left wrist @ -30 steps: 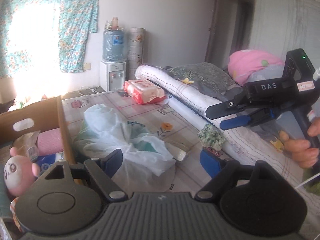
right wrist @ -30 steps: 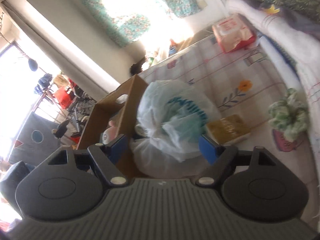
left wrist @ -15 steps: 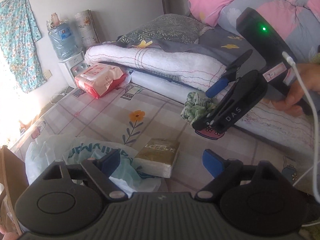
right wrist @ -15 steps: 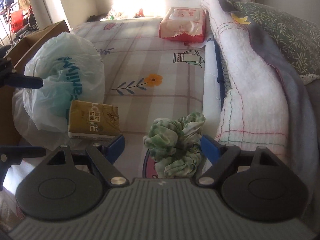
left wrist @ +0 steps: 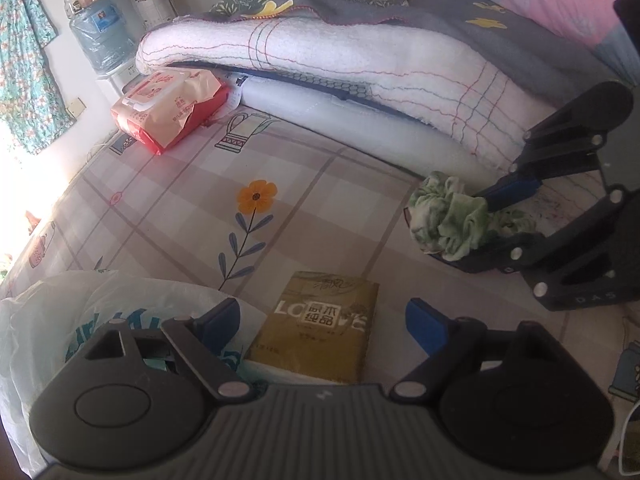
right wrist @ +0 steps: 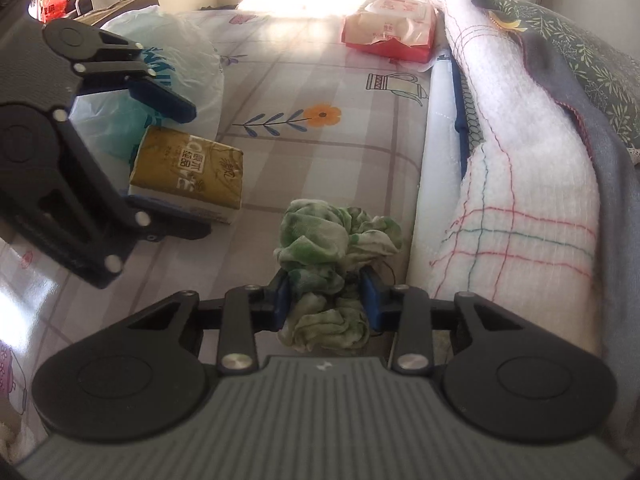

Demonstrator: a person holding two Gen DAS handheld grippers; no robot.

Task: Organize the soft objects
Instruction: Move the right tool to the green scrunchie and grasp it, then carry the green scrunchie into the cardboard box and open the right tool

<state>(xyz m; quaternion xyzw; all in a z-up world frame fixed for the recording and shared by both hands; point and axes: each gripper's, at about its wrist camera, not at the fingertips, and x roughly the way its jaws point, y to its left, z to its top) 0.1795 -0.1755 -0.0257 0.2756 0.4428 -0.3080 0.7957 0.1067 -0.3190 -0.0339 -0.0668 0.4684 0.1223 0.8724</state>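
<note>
1. where the checked sheet (right wrist: 344,168) meets the rolled bedding, a crumpled green-and-white cloth (right wrist: 336,248) lies bunched in soft folds on the bed.
2. the right gripper (right wrist: 329,300) has just been closing its fingers, and the blue pads now press into the near end of the cloth from both sides.
3. the left gripper (left wrist: 324,320) holds its fingers wide apart, gripping nothing, with a gold tissue pack (left wrist: 320,324) lying on the sheet between them.
4. that tissue pack is a flat, glossy rectangle, touching a thin, wrinkled white plastic bag (right wrist: 180,60) with teal print.
5. a fluffy white blanket (right wrist: 516,184) stitched with coloured lines lies rolled just beside the cloth, under a smooth grey cover (left wrist: 460,36).
6. a shiny red-and-pink wipes pack (left wrist: 168,108) sits well apart at the far end.
</note>
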